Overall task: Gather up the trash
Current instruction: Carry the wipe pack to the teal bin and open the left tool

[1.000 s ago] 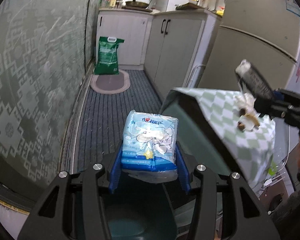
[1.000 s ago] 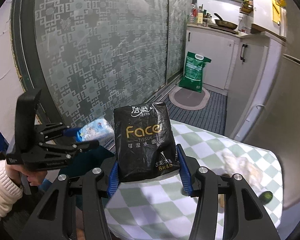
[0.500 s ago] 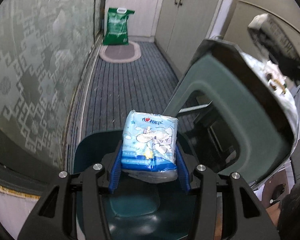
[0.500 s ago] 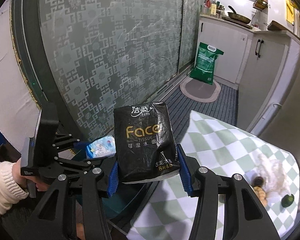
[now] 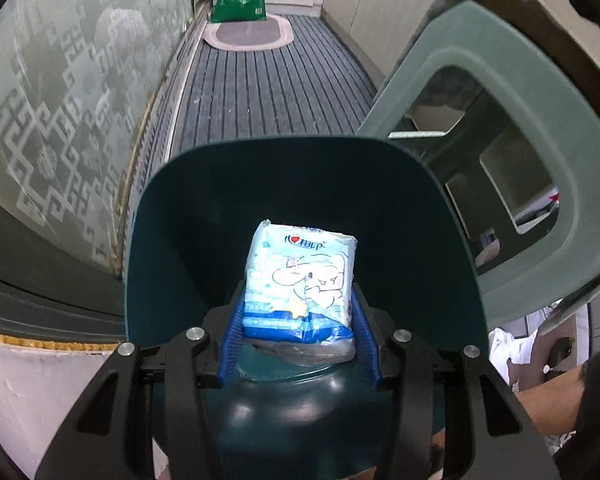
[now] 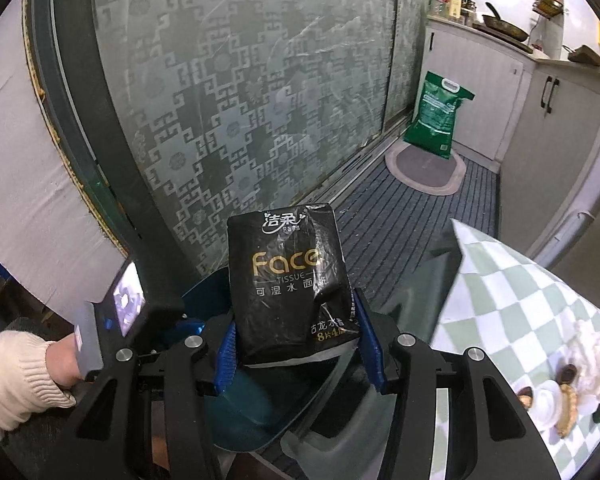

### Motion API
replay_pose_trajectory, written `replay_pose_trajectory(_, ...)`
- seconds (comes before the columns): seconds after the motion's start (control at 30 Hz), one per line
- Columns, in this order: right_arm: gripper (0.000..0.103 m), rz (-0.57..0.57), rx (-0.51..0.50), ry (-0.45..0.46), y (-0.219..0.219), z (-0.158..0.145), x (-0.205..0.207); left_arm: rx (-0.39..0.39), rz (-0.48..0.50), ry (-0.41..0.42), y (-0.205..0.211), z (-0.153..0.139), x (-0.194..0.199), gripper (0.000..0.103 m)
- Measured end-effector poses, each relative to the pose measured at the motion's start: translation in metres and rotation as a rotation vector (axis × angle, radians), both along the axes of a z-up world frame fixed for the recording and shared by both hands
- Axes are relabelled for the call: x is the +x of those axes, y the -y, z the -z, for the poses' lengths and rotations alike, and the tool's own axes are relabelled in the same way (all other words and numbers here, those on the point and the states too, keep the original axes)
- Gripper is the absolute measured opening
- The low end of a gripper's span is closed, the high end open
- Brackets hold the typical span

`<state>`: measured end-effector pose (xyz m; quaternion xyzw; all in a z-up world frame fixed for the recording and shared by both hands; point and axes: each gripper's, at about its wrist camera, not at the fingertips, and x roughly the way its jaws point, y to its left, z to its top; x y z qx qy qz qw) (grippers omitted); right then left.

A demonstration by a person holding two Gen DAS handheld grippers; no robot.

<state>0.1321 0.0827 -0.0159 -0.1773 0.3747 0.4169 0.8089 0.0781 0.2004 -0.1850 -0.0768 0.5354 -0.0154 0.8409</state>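
Observation:
My left gripper (image 5: pixel 298 322) is shut on a light blue tissue pack (image 5: pixel 300 276) printed with a cartoon, and holds it low over a dark teal bin (image 5: pixel 172 240) with a high curved back wall. My right gripper (image 6: pixel 296 340) is shut on a black tissue pack (image 6: pixel 288 280) with gold "Face" lettering, above the same bin's rim (image 6: pixel 260 436). The left gripper's handle (image 6: pixel 112 324) shows at the lower left of the right wrist view, held by a hand in a cream sleeve (image 6: pixel 16 376).
A table with a green-checked cloth (image 6: pixel 512 292) carries food scraps and crumpled tissue (image 6: pixel 568 380). A grey-green stool (image 5: pixel 540 128) stands beside the bin. A frosted glass door (image 6: pixel 240 100), a green sack (image 6: pixel 436 116), an oval mat (image 5: pixel 248 32) and cabinets line the ribbed floor.
My left gripper has dropped and tilted down toward the teal bin, which now fills its view. My right gripper has swung left off the table toward the bin. Both packs stay gripped.

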Motion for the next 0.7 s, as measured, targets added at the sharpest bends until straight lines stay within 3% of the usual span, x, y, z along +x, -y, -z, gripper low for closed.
replay_pose_trajectory(0.27, 0.051, 0.003, -0.056, -0.053, -0.018, 0.023, 0.002, -0.003, 0.018, 0.013, -0.004, -0.001, -0.003, 0.059)
replay_pose_trajectory(0.4, 0.051, -0.001, -0.071, -0.069, -0.025, 0.031, 0.001, -0.002, 0.001, 0.048, -0.01, -0.01, -0.004, 0.057)
replay_pose_trajectory(0.7, 0.051, -0.011, -0.144, -0.086, -0.04, 0.058, -0.004, -0.049, -0.085, 0.272, -0.031, -0.071, -0.017, 0.046)
